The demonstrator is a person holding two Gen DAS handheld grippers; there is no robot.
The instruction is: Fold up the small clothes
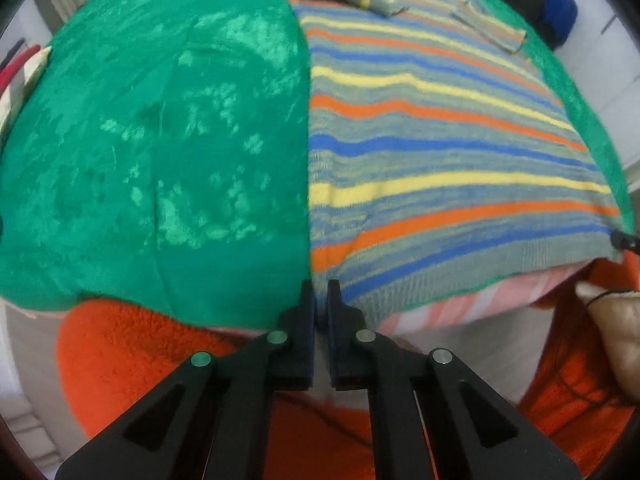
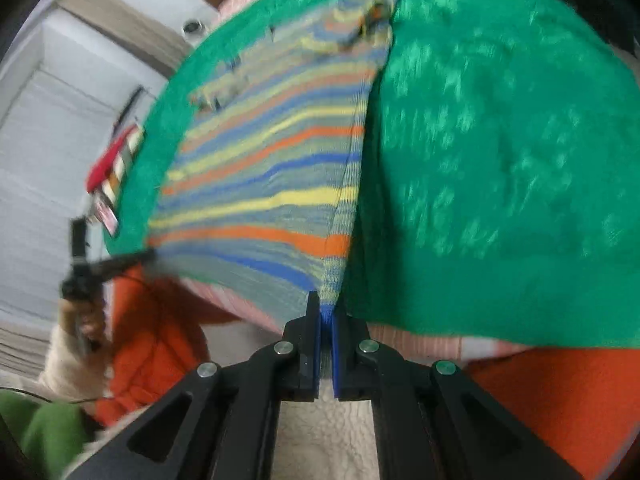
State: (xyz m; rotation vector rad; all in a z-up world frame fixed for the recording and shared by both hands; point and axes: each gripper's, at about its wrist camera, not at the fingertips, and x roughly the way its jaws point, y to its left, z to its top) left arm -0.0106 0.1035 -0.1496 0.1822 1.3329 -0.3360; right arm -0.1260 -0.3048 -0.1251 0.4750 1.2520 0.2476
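A striped knit sweater (image 1: 440, 140), in grey, blue, yellow and orange, lies flat on a green cloth (image 1: 160, 140), with one sleeve folded across its far end. My left gripper (image 1: 322, 292) is shut on the near hem at the sweater's left corner, at the cloth's front edge. In the right wrist view my right gripper (image 2: 326, 312) is shut on the other hem corner of the sweater (image 2: 260, 184), with blue knit pinched between the pads. That view also shows the left gripper (image 2: 148, 256) at the far hem corner. The right gripper's tip (image 1: 624, 240) shows at the left wrist view's right edge.
The green cloth (image 2: 500, 160) covers a pink striped surface (image 1: 460, 312). The person's orange clothing (image 1: 140, 360) is close below the front edge. A hand (image 2: 80, 320) holds the left gripper. A blue object (image 1: 556, 8) sits beyond the far right corner, and red-handled items (image 2: 112, 160) beside the cloth.
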